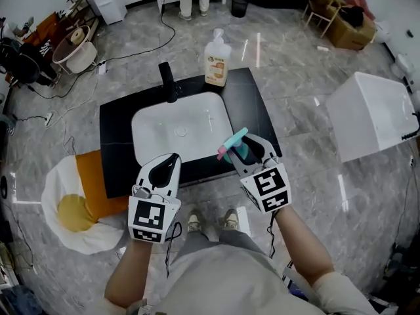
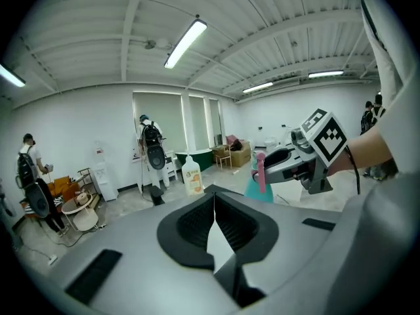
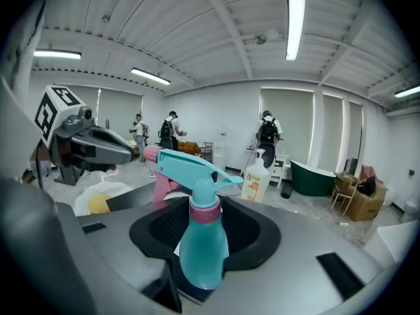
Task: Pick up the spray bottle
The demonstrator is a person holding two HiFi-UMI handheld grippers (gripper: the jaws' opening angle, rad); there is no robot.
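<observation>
Over the front right corner of the sink (image 1: 146, 119), the right tongs (image 1: 252, 151) are pinching the spray bottle (image 1: 234, 144). In the right gripper view the 2 jaws sit on either side of the teal body, below the pink collar, and the bottle stands upright in them with its pink nozzle aimed toward the other hand. It looks clear of the black counter (image 1: 254, 96), hanging in the air and not resting on anything.

The left tongs (image 1: 169, 166) hover just beside it, over the sink's front edge. Their jaws are pressed together with nothing between them.

Behind the sink, the soap bottle (image 1: 217, 59) and the black tap (image 1: 168, 81) stand well apart from the action.

By my reading, the pick-up itself looks all but complete: the bottle is gripped and off the surface. The next move calls for a firm, even squeeze, because that rounded body could slip or swivel. It also calls for an upright carry with the trigger kept away from the left tongs.
</observation>
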